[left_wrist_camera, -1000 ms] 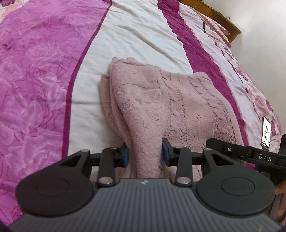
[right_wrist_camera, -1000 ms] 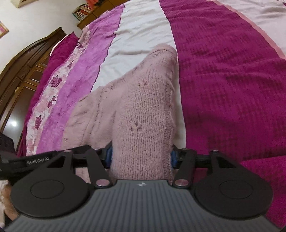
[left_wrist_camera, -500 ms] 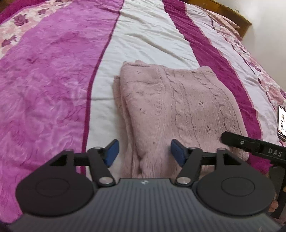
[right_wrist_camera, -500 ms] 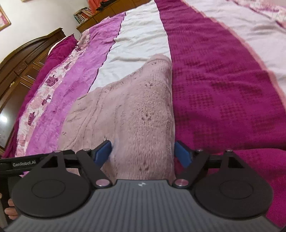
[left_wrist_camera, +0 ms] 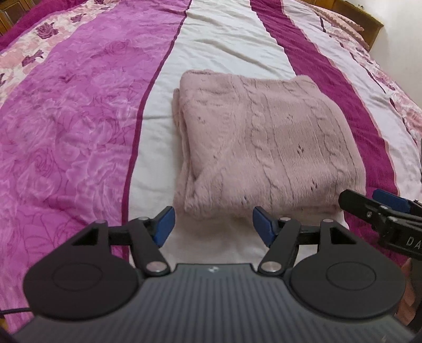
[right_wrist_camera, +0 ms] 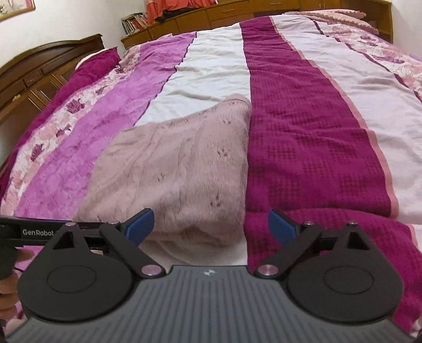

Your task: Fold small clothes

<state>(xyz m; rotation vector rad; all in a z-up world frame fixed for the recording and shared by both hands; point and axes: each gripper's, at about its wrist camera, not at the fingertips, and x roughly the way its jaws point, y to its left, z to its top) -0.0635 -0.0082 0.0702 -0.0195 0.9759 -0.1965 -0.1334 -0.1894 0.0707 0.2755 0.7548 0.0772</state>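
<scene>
A pale pink knitted sweater lies folded into a flat rectangle on the bed's white stripe; it also shows in the right wrist view. My left gripper is open and empty, just short of the sweater's near edge. My right gripper is open and empty, just short of the sweater's near right corner. The right gripper's tip also shows in the left wrist view, and the left gripper's arm shows in the right wrist view.
The bed cover has magenta, white and floral stripes and fills both views. A dark wooden wardrobe stands at the left and a wooden headboard shelf with books at the back.
Both grippers opened and let go of the sweater's near edge, then drew back a little. The sweater now lies flat on the bed.
</scene>
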